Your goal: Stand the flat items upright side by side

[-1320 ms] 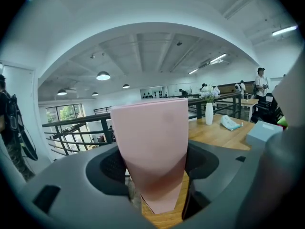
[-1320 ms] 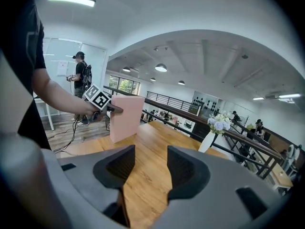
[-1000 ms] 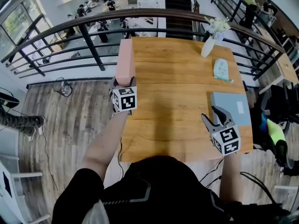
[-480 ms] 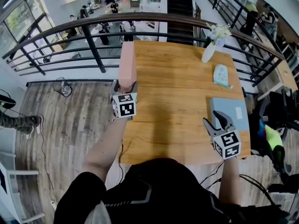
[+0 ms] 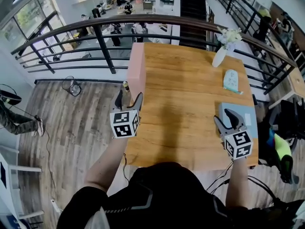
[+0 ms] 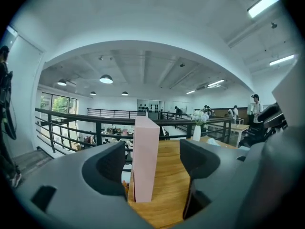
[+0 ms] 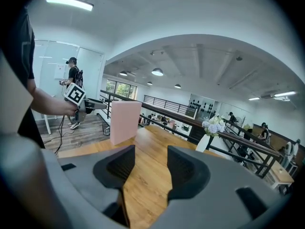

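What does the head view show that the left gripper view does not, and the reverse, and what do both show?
Head view only: the blue-grey flat item lying at the right edge of the wooden table, by the right gripper. Left gripper view only: ceiling lamps and light strips. Both: the pink item standing upright on that table, the vase, and the left gripper, open.

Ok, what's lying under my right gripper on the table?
A flat grey-blue item lies on the wooden table there. The right gripper and its marker cube cover the item's near-left part, so that part cannot be seen.
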Available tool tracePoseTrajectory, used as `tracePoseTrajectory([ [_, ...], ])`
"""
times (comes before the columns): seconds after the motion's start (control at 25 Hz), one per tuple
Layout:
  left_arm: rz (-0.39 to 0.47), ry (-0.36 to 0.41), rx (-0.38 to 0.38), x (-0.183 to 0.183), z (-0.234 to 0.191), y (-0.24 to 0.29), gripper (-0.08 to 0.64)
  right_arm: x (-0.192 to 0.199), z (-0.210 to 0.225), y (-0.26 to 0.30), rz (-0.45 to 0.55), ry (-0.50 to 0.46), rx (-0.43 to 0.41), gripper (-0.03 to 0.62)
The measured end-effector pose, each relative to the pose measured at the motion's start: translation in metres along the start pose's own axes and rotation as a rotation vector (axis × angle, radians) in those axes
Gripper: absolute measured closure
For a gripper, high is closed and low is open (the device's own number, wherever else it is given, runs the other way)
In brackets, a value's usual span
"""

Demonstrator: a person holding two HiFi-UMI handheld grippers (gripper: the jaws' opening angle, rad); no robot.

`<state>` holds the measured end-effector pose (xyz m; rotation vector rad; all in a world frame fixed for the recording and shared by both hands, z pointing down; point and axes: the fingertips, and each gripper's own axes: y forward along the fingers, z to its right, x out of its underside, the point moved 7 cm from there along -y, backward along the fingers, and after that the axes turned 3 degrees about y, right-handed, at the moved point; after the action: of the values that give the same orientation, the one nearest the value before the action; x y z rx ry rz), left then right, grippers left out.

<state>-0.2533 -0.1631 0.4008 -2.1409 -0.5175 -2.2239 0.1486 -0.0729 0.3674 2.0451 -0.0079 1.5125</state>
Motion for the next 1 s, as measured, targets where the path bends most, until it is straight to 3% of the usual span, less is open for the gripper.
tracePoseTrajectory([
  [0.12,0.032,-0.015,0.054,-0.01,0.002,-0.019,0.204,-0.002,0.002,0.0,0.018,0.022,-0.004,0.368],
  [0.4,0.049,0.044,0.177,-0.029,0.032,-0.041,0.204,-0.003,0.012,-0.011,0.05,0.089,0.02,0.362],
  [0.6,0.034,0.041,0.326,-0.031,0.066,-0.042,0.204,0.006,0.017,-0.032,0.041,0.117,0.09,0.36],
  [0.76,0.001,0.049,0.489,-0.028,0.096,-0.04,0.204,0.018,0.014,-0.058,0.022,0.132,0.161,0.36],
  [1.0,-0.025,0.09,0.664,-0.018,0.148,-0.028,0.204,0.051,0.02,-0.107,-0.002,0.248,0.26,0.331],
])
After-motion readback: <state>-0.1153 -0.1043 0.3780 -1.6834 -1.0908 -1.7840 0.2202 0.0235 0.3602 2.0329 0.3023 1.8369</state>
